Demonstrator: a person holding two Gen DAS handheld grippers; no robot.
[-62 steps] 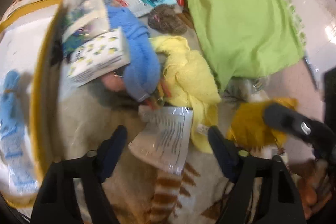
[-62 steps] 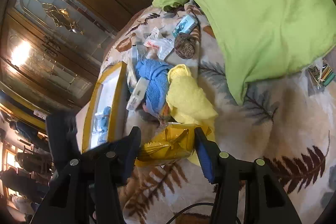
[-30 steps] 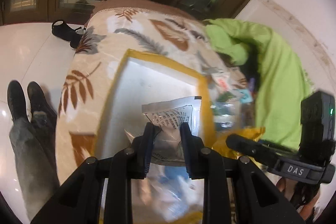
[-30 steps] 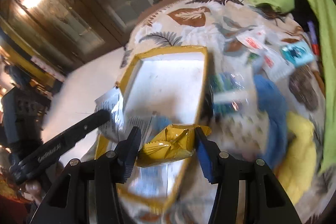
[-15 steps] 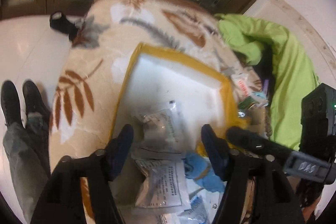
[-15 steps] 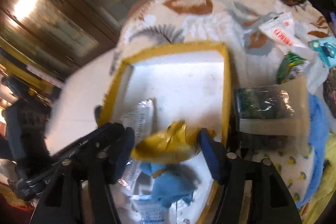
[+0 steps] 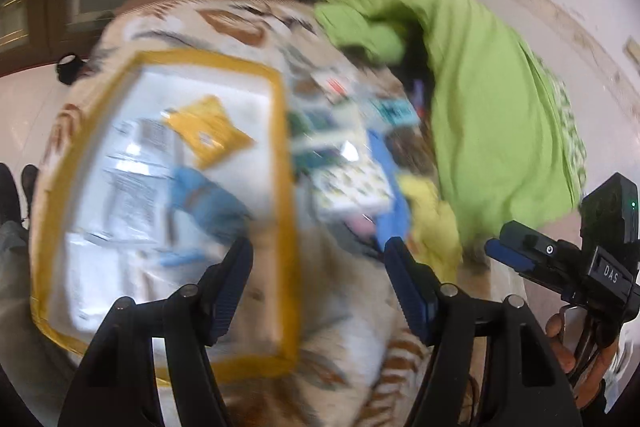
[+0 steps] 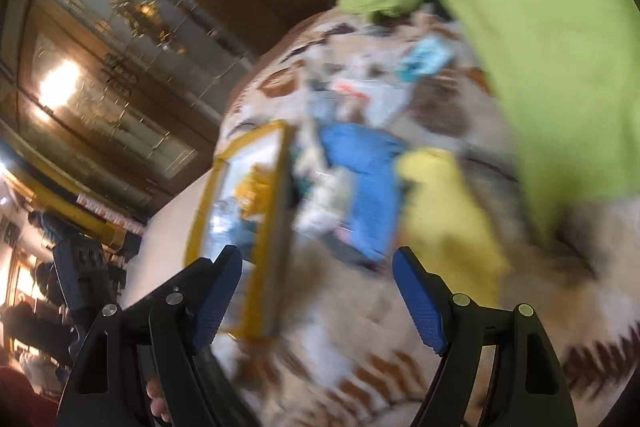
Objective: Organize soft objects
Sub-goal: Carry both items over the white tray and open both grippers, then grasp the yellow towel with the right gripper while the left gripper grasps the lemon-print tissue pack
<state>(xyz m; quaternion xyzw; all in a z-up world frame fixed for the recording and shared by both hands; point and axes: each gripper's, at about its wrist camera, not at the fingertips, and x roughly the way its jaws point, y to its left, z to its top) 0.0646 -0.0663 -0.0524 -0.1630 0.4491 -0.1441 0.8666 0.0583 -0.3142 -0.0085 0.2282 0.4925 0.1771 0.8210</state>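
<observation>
Left wrist view: crinkled yellow packet (image 7: 208, 135) lies in yellow-rimmed tray (image 7: 280, 163).

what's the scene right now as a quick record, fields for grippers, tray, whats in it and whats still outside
left gripper: open, holding nothing
right gripper: open, holding nothing
tray: yellow-rimmed, white inside, on the leaf-print blanket
in tray: yellow packet, clear printed packets, a blue item
outside tray: blue cloth, yellow cloth, small packets, green fabric
image quality: motion-blurred, small labels unreadable
</observation>
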